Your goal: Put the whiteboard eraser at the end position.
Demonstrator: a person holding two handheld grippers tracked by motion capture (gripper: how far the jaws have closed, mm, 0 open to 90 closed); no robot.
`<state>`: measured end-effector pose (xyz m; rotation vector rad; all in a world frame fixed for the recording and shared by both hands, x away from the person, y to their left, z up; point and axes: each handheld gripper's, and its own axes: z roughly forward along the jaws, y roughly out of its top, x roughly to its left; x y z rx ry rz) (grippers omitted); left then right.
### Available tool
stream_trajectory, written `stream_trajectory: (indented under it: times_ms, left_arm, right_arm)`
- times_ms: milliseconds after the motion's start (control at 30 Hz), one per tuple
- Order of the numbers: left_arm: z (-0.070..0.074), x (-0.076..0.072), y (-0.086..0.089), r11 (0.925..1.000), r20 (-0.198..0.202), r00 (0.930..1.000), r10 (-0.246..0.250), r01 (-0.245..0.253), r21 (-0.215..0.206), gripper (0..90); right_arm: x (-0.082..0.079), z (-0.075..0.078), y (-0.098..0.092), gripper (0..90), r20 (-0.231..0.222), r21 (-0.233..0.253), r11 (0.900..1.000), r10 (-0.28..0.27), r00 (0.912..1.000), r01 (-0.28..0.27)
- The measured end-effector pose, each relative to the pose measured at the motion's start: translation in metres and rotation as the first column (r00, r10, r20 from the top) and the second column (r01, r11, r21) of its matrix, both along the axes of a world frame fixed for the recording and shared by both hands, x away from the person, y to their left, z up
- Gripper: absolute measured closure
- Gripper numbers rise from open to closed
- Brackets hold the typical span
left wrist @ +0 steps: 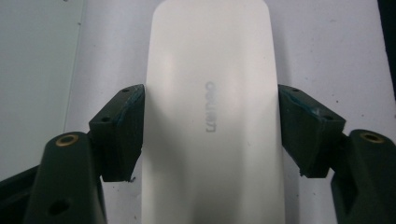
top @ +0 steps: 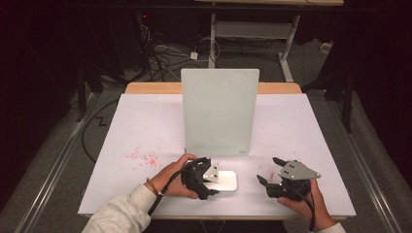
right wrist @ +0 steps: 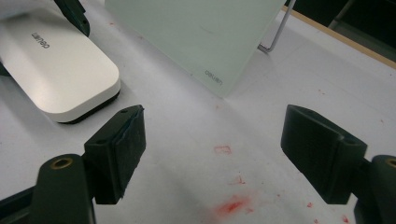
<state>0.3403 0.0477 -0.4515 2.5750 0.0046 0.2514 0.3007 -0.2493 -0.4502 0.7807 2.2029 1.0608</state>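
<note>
At the near edge of the table [top: 145, 126], the left gripper [top: 210, 182] clamps its jaws on both sides of a white eraser [top: 226, 180]. Just right, the right gripper [top: 270, 171] hovers wide apart, holding nothing. Behind both stands an upright glass board [top: 219, 111]; red smears [top: 141, 158] mark the left.

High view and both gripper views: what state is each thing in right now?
White eraser: flat on the table, clamped at its sides.
Left tongs: shut on the eraser.
Right tongs: open, holding nothing.
Glass board: upright on its stand.
Table: stained with red marks.
</note>
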Motion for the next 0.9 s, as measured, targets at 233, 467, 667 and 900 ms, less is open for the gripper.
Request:
stream_trajectory:
  times_ms: [233, 467, 667, 900]
  left_arm:
    - [0.013, -0.004, 0.008, 0.996, 0.019, 0.9995, 0.025, -0.023, -0.086, 23.0]
    - [0.023, -0.005, 0.016, 0.9824, 0.065, 0.9939, 0.089, -0.077, -0.17, 21.5]
    - [0.031, -0.004, 0.025, 0.956, 0.123, 0.9766, 0.176, -0.14, -0.258, 20.9]
    - [0.039, -0.004, 0.034, 0.9302, 0.186, 0.9466, 0.263, -0.198, -0.309, 19.2]
  right_arm:
    - [-0.001, 0.001, 0.0, 22.8, 0.001, 0.005, 1.0, -0.002, 1.0, 0.002]
    - [-0.001, 0.002, 0.0, 22.8, 0.009, 0.006, 1.0, 0.0, 1.0, 0.0]
    - [-0.003, 0.003, 0.001, 22.7, 0.011, 0.009, 1.0, 0.003, 0.9999, -0.003]
    - [-0.004, 0.005, 0.002, 22.7, 0.024, 0.018, 1.0, 0.001, 0.9997, -0.002]
